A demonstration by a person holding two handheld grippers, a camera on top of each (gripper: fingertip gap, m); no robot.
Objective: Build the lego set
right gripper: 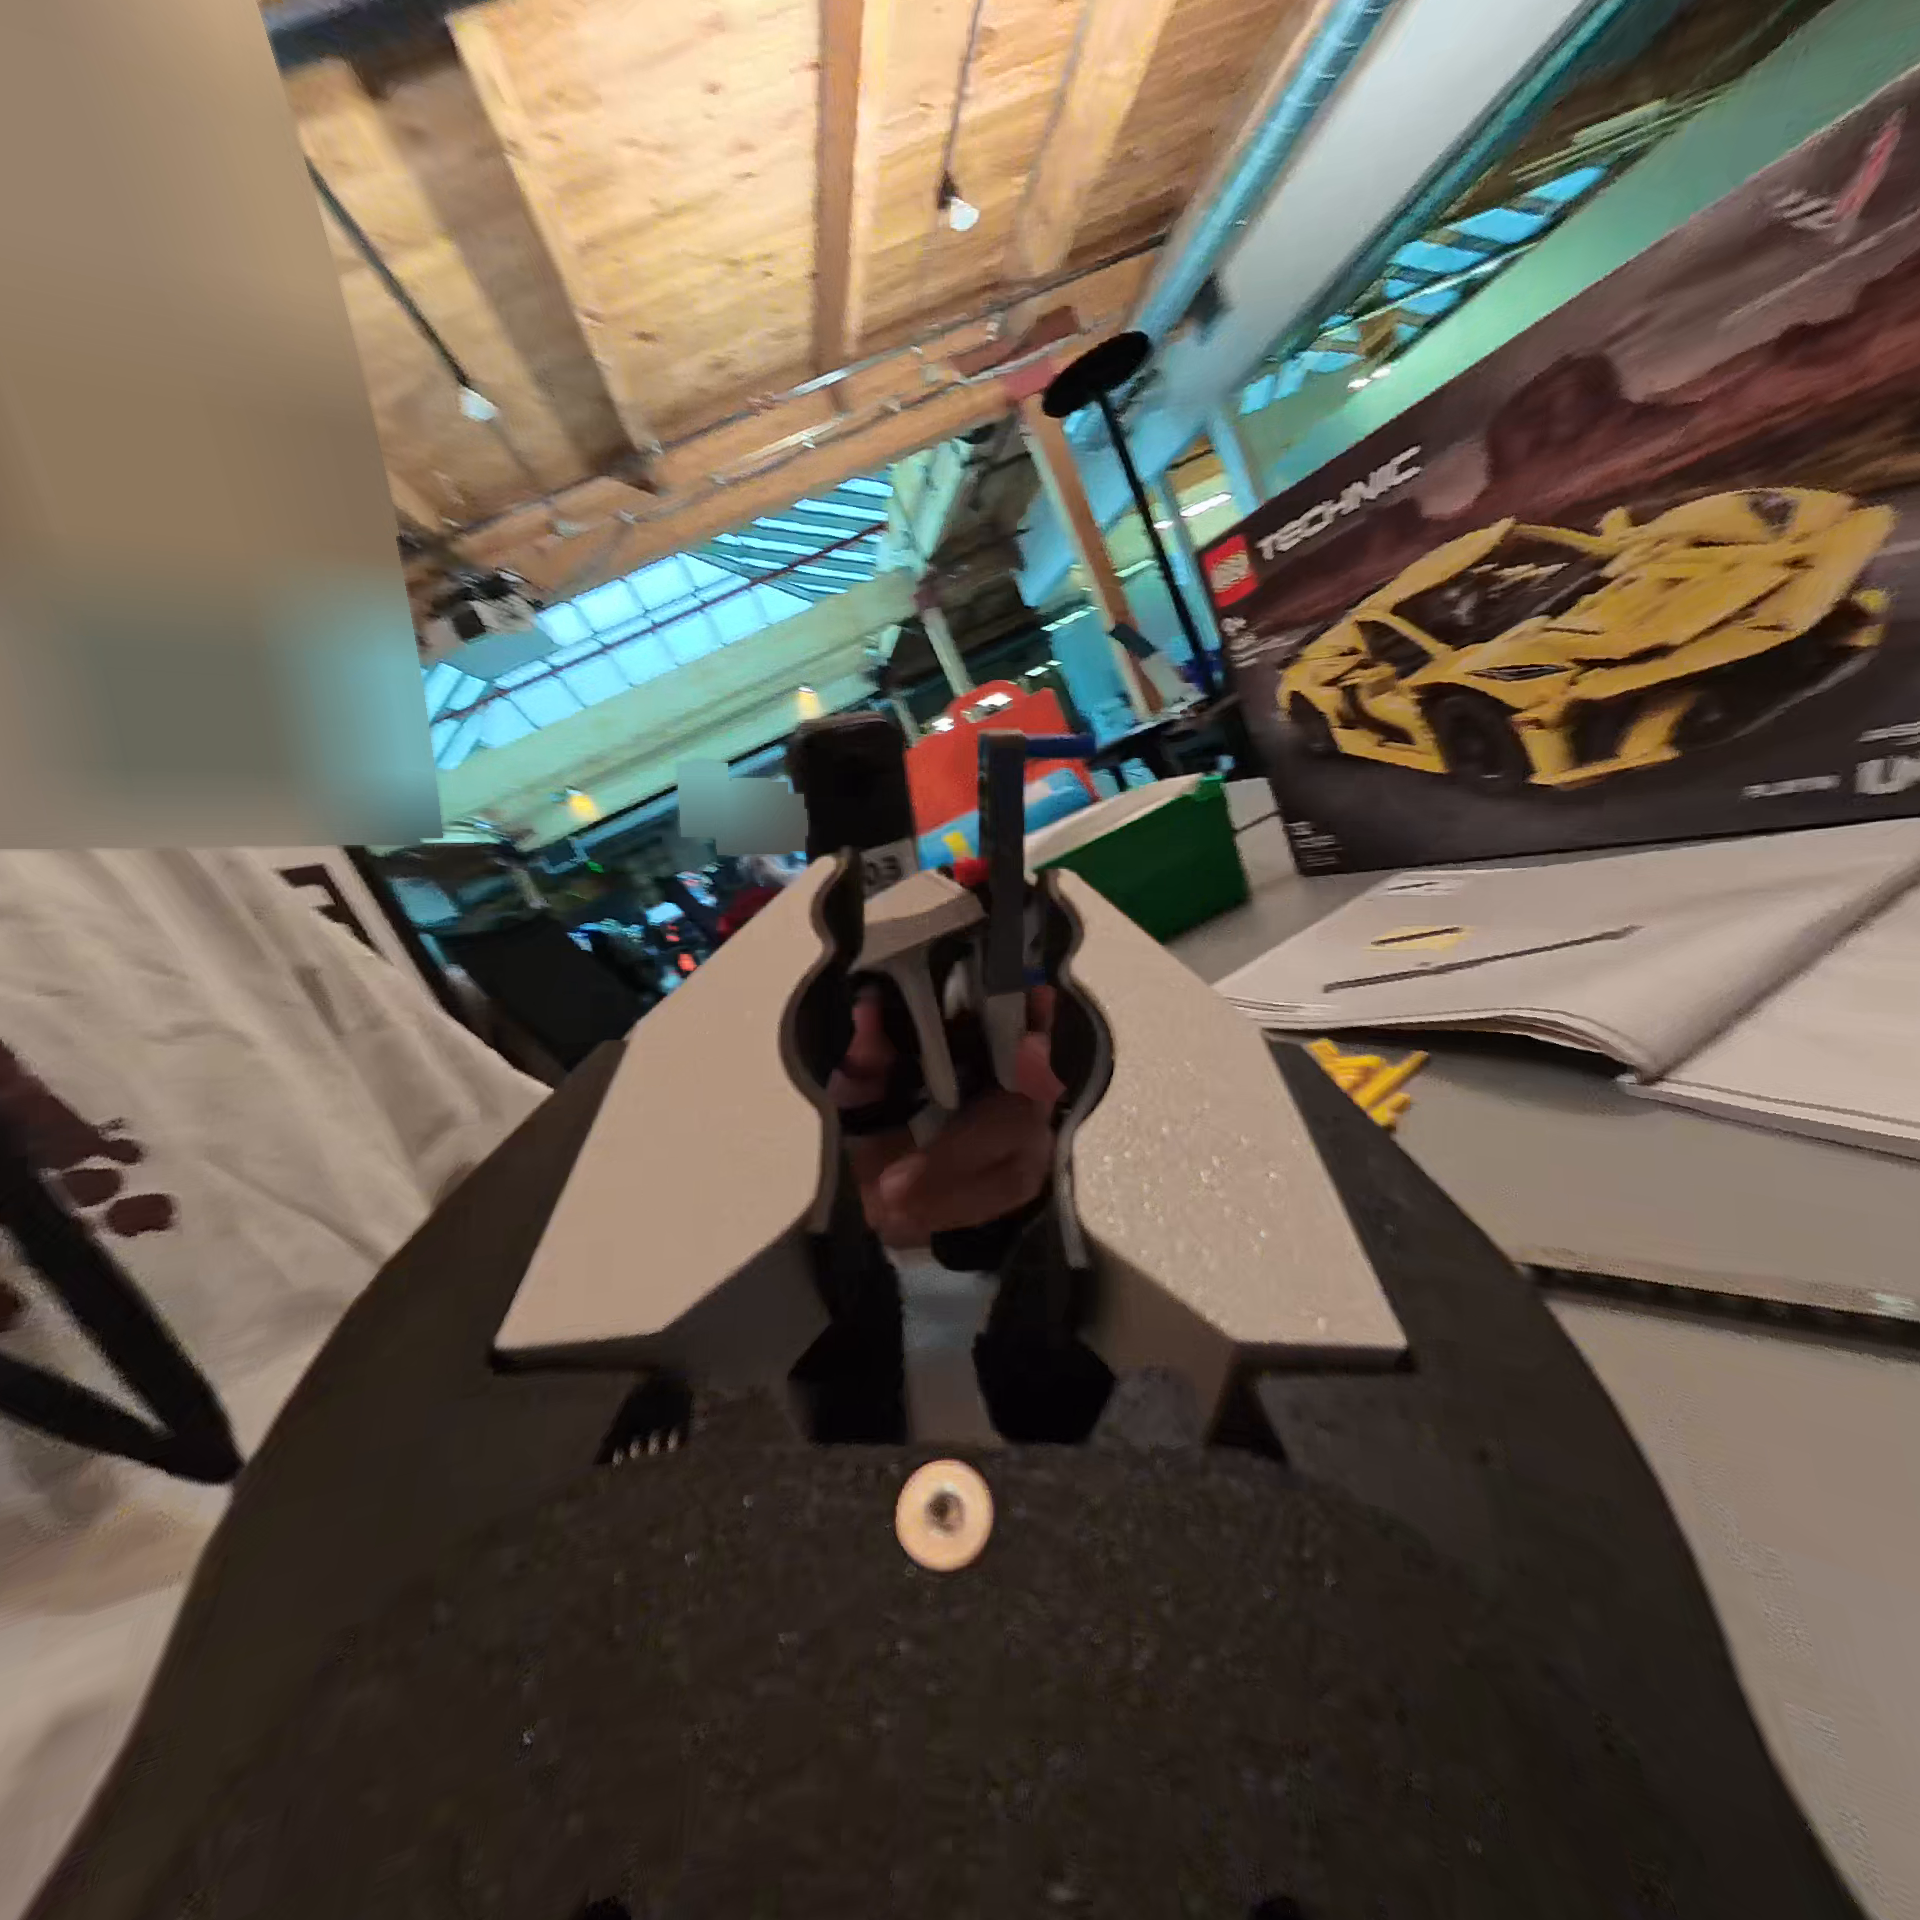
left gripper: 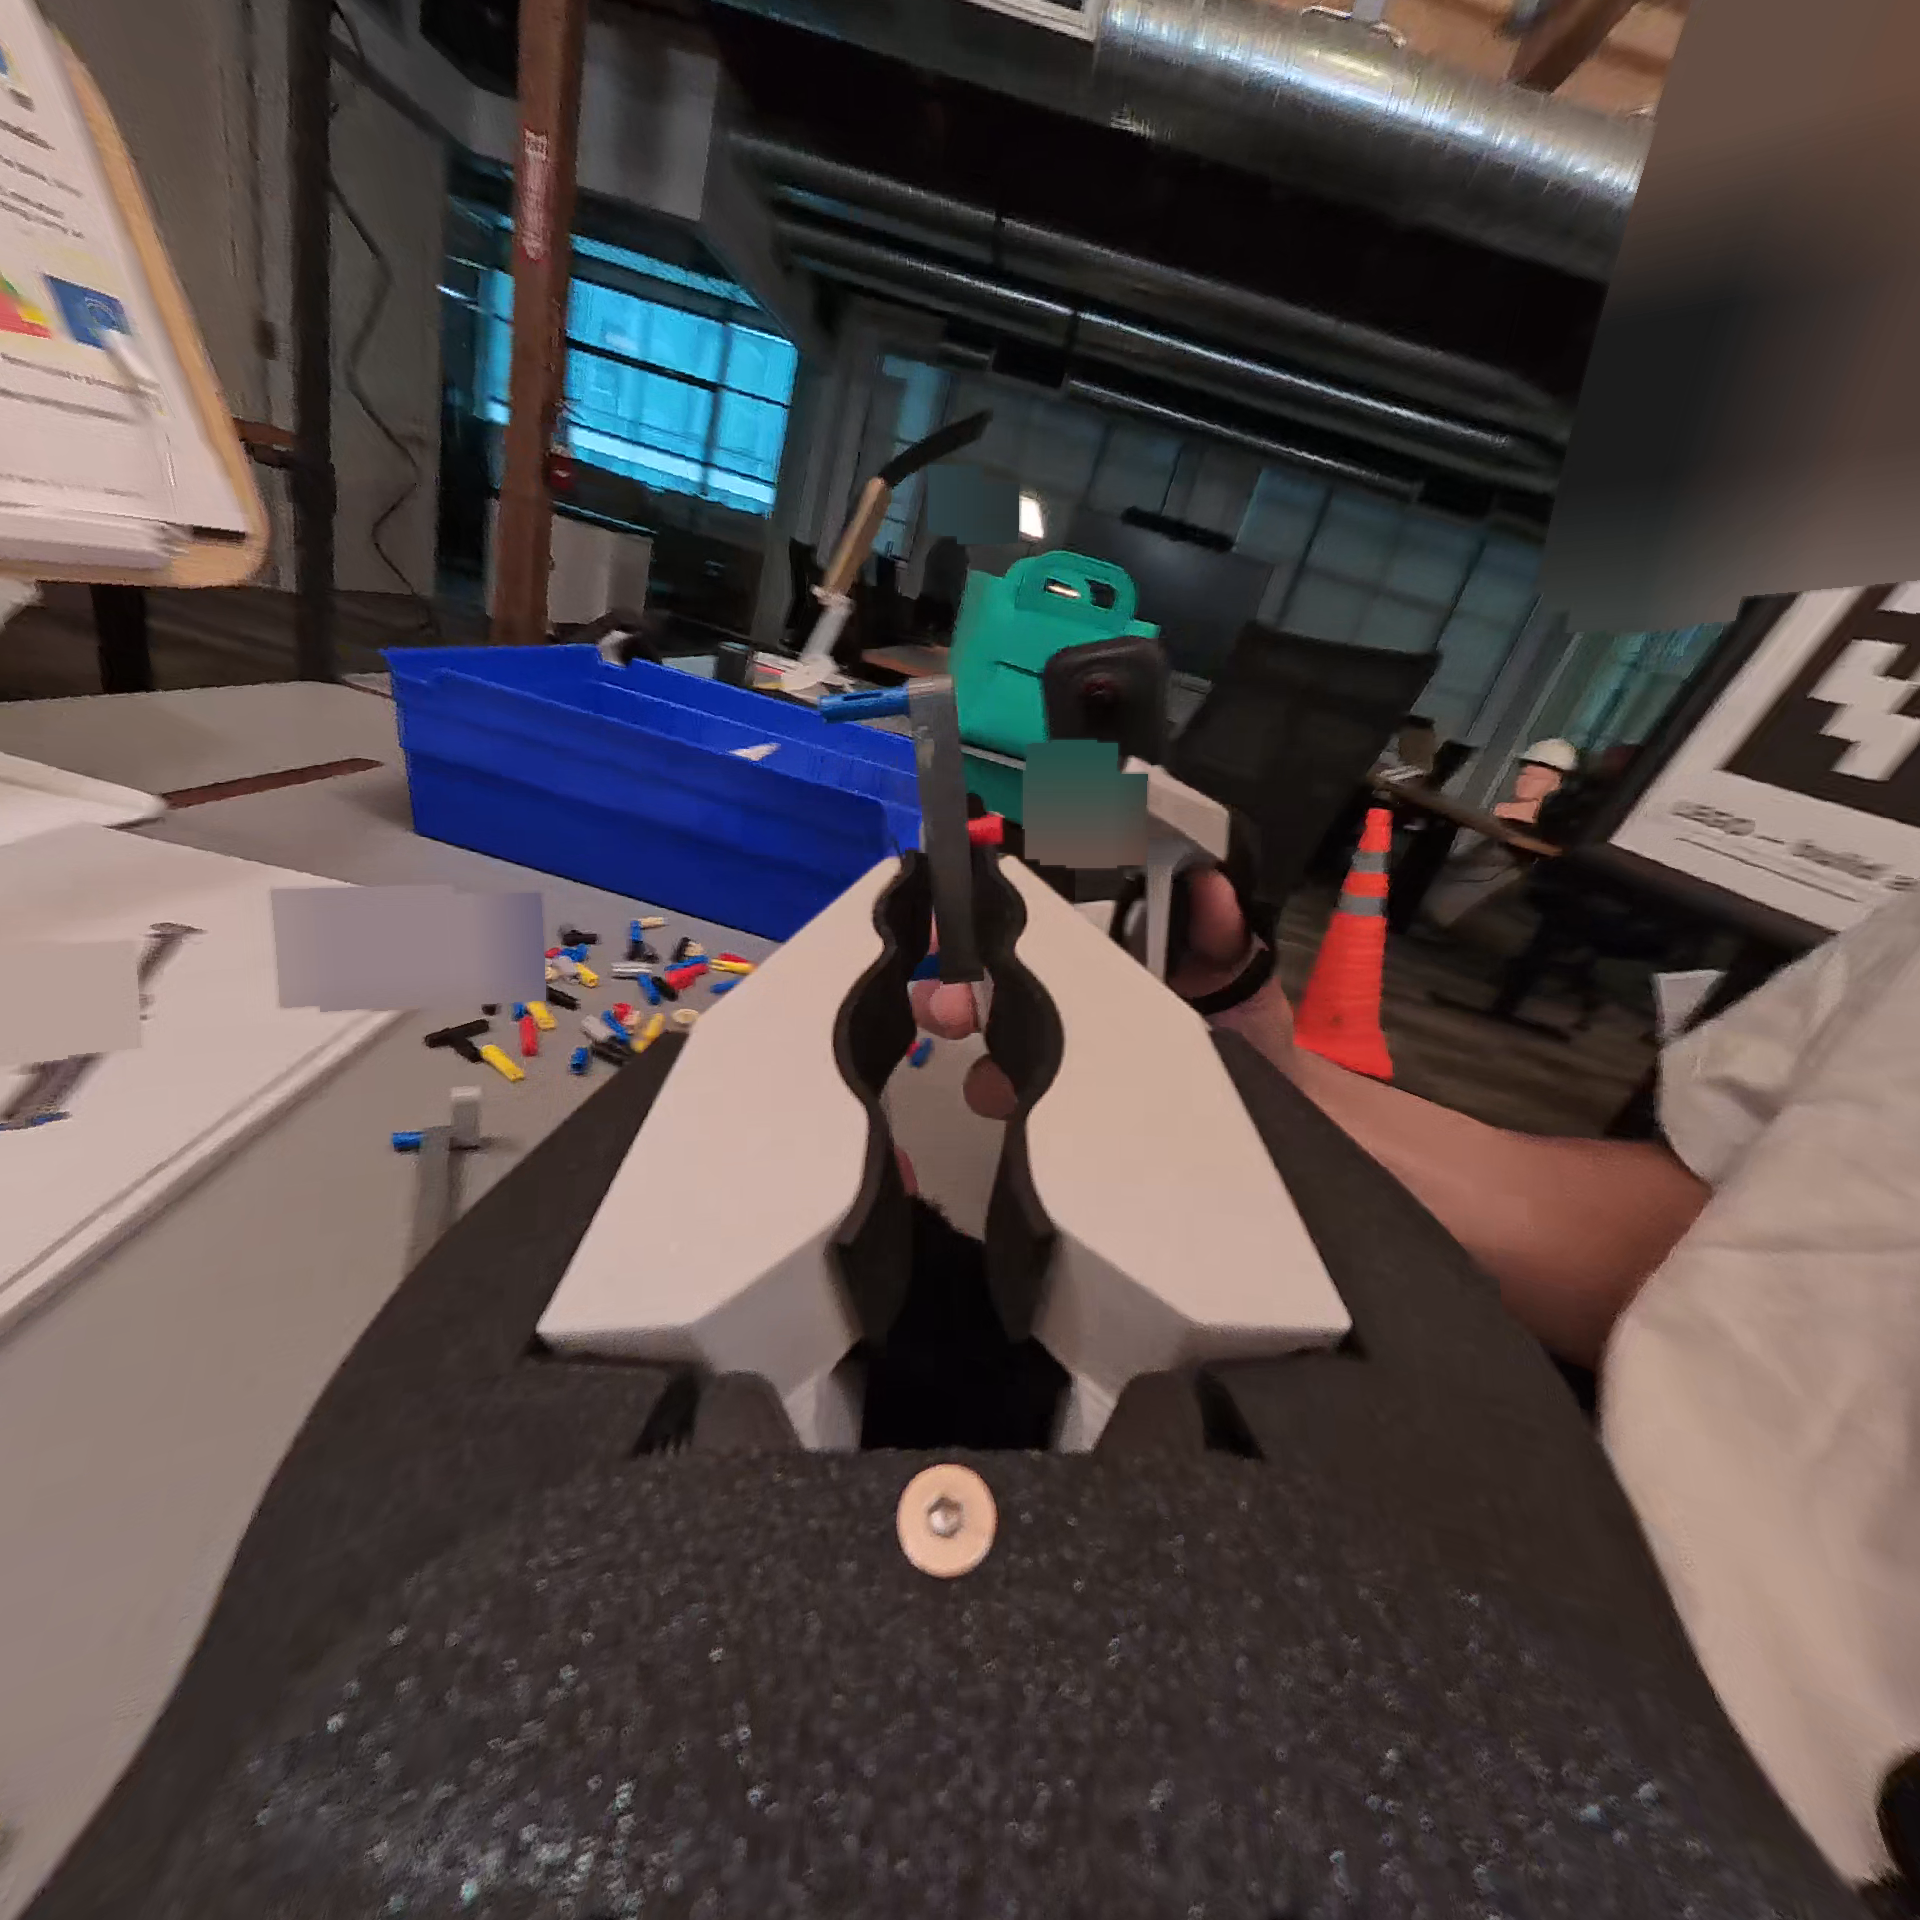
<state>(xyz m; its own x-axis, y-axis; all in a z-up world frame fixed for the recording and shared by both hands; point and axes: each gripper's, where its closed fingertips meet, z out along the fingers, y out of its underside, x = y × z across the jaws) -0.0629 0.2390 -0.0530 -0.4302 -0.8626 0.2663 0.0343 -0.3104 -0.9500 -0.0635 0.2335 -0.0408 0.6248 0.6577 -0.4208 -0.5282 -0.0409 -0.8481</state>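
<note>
**Two grippers meet over one grey beam in mid-air**

The left gripper (left gripper: 951, 935) is clamped on a grey beam (left gripper: 951, 862), its dark wavy pads pressed against the beam's lower half. The beam stands nearly upright above the table (left gripper: 312, 1299), with a blue pin (left gripper: 862, 704) projecting sideways from its top end and a red pin (left gripper: 985, 829) lower down, just above the pads. Holding the beam by its lower part leaves both pins exposed for further work.

The right gripper (right gripper: 951, 925) faces the left one at close range. In the right wrist view its jaws stand slightly apart around the same beam and the tip of the left gripper; whether its pads press on anything cannot be told, since the red pin sits hidden among the fingers. The likely step is seating or pressing a pin into the beam, one tool steadying while the other works.

Loose pins (left gripper: 613, 987) in black, yellow, red and blue lie scattered on the table beside a blue bin (left gripper: 644, 790), near enough for the next pick. A second grey beam (left gripper: 457, 1143) with a blue pin lies closer in. An open booklet (right gripper: 1558, 966) lies flat before the set's box (right gripper: 1558, 623), placed for reference.

Lifting the work off the table gives both tools access from opposite sides.
</note>
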